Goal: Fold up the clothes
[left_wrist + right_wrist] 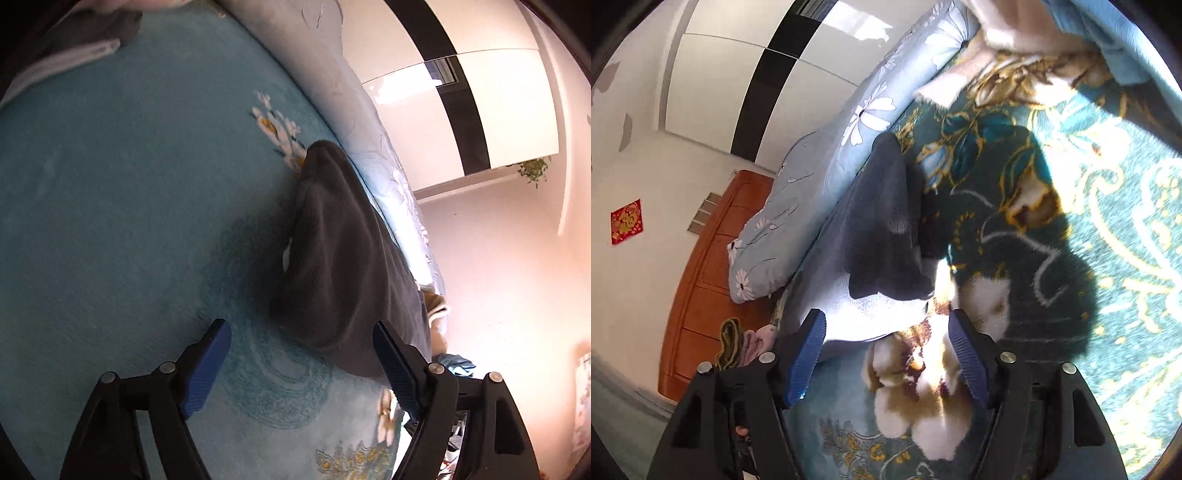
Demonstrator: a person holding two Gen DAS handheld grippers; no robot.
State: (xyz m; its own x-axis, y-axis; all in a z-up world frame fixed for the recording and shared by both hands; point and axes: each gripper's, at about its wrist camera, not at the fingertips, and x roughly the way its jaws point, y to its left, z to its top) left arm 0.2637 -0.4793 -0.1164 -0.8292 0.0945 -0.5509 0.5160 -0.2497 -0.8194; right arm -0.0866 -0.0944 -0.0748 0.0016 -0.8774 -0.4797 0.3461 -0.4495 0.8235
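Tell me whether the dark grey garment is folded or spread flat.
Folded: the dark grey fleece garment lies doubled into a narrow thick bundle with rounded fold edges on the teal blanket, beside the floral pillow.

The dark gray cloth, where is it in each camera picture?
Left wrist view: the dark gray cloth lies right of the middle, just past the open left gripper.
Right wrist view: the cloth lies near the middle, above the open right gripper.
Shared landmark: the flowered pillow beside it.
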